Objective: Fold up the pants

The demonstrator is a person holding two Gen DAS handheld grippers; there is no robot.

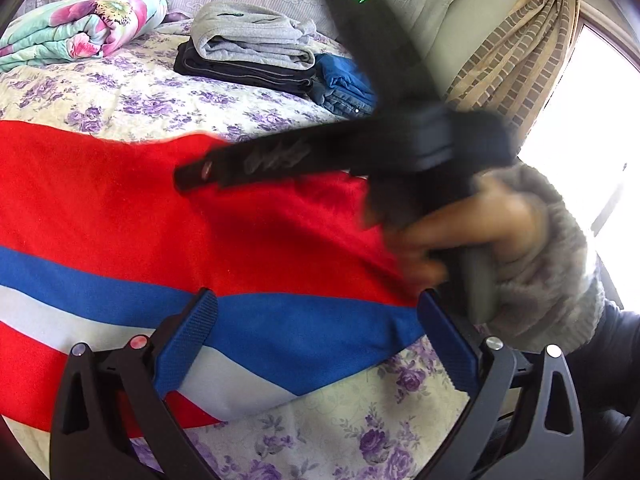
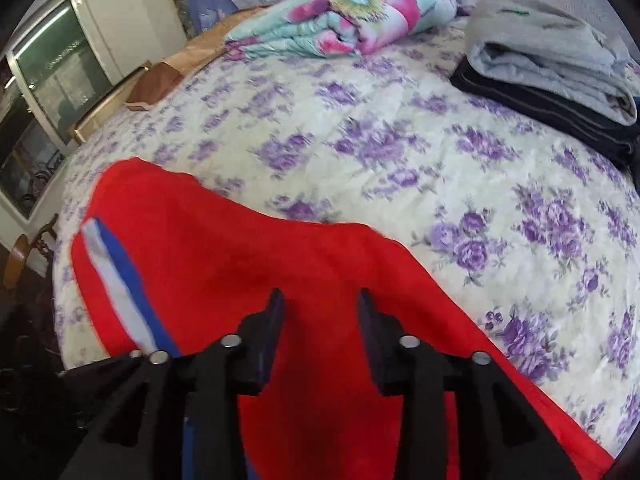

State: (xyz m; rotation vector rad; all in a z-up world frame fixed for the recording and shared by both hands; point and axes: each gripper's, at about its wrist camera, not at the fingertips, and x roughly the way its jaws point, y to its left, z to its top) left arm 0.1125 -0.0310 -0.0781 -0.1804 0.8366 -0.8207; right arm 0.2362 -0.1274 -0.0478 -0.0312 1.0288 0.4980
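Observation:
Red pants (image 1: 120, 208) with a blue and white side stripe lie spread on the floral bed; they also show in the right wrist view (image 2: 248, 256). My left gripper (image 1: 320, 312) is open just above the blue stripe near the pants' edge, holding nothing. My right gripper (image 2: 320, 300) is open, its fingers apart over the red cloth, empty. In the left wrist view the right gripper's body (image 1: 360, 148) and the hand holding it cross over the pants, blurred.
A stack of folded clothes (image 1: 256, 52), grey on black with blue beside, sits at the back of the bed (image 2: 400, 140). A floral quilt roll (image 2: 344, 12) lies near the headboard. A curtain and window (image 1: 532, 40) stand at right.

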